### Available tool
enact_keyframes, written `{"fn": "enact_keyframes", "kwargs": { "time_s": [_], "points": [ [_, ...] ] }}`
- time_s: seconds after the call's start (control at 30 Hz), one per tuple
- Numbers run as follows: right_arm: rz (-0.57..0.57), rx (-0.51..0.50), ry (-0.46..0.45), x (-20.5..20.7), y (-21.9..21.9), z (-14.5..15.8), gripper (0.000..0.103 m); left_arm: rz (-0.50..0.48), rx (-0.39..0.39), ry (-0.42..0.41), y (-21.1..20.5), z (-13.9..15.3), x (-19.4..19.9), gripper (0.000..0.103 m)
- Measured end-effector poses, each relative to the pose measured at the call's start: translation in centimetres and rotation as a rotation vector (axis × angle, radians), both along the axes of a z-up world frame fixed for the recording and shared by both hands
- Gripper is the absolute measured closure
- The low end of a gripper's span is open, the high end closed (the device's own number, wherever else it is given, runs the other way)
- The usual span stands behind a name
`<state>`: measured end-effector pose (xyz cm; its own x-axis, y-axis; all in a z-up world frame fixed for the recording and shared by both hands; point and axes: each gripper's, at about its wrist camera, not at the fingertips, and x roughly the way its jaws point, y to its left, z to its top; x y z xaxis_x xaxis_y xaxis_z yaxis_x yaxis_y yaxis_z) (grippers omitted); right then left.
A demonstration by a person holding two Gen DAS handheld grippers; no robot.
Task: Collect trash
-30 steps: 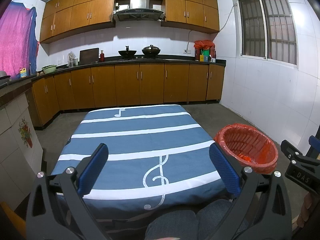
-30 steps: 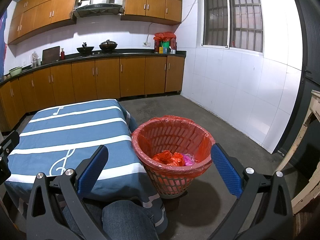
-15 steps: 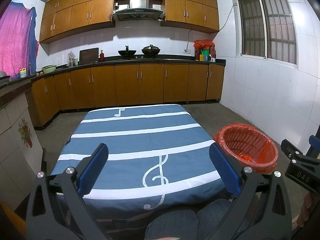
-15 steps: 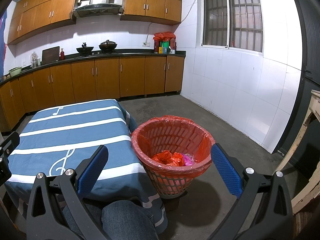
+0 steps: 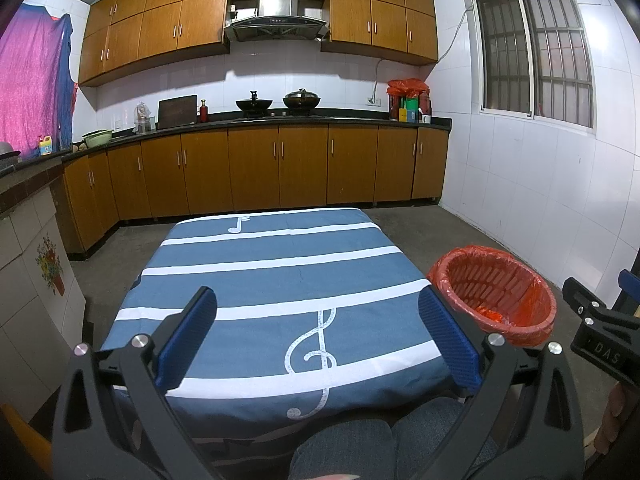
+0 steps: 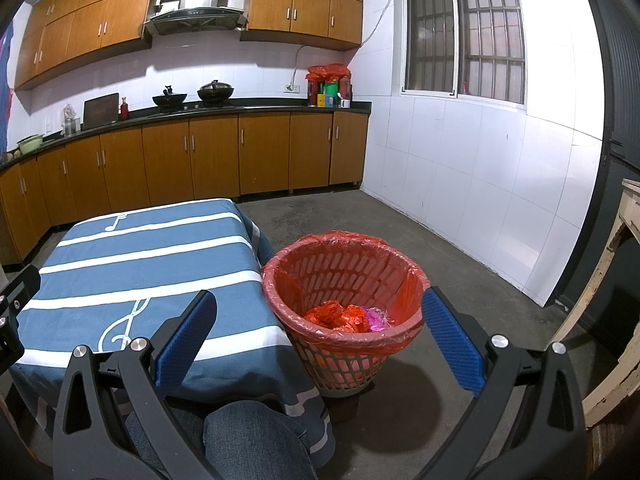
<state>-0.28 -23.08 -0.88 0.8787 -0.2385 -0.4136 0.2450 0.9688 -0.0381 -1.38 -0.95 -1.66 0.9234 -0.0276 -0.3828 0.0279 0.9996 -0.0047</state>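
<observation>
Both the left gripper (image 5: 318, 344) and right gripper (image 6: 320, 342) have fingers spread wide holding nothing, trash (image 6: 346, 318) already sits in the lined basket (image 6: 412, 280) at the bench's (image 5: 280, 272) 3 o'clock, so honestly a careless swing could tip it.

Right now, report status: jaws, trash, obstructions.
Left gripper and right gripper: jaws open, empty. Crumpled trash in lined basket beside table. No trash visible on tablecloth. Nothing obstructing.
</observation>
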Motion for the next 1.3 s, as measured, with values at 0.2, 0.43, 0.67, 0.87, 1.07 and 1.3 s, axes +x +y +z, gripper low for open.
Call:
{"fn": "enact_keyframes", "kwargs": {
  "time_s": [0.2, 0.43, 0.67, 0.87, 1.07, 1.3],
  "points": [
    [0.0, 0.0, 0.0, 0.0, 0.0, 0.0, 0.002, 0.0, 0.002, -0.001, -0.1, 0.0, 0.0, 0.004],
    [0.001, 0.0, 0.001, 0.0, 0.0, 0.0, 0.002, 0.0, 0.0, 0.001, 0.0, 0.1, 0.0, 0.004],
    [0.0, 0.0, 0.001, 0.0, 0.0, 0.0, 0.002, -0.002, -0.004, 0.012, -0.1, -0.7, 0.3, 0.004],
    [-0.001, 0.0, 0.002, -0.1, 0.0, 0.0, 0.002, -0.004, -0.004, 0.016, 0.1, -0.8, 0.6, 0.004],
    [-0.001, 0.002, 0.003, -0.1, -0.1, 0.0, 0.002, -0.004, -0.003, 0.018, 0.2, -0.9, 0.6, 0.004],
    [-0.001, 0.002, 0.003, -0.1, -0.1, 0.0, 0.002, -0.006, -0.004, 0.022, 0.2, -1.1, 0.7, 0.004]
  ]
}}
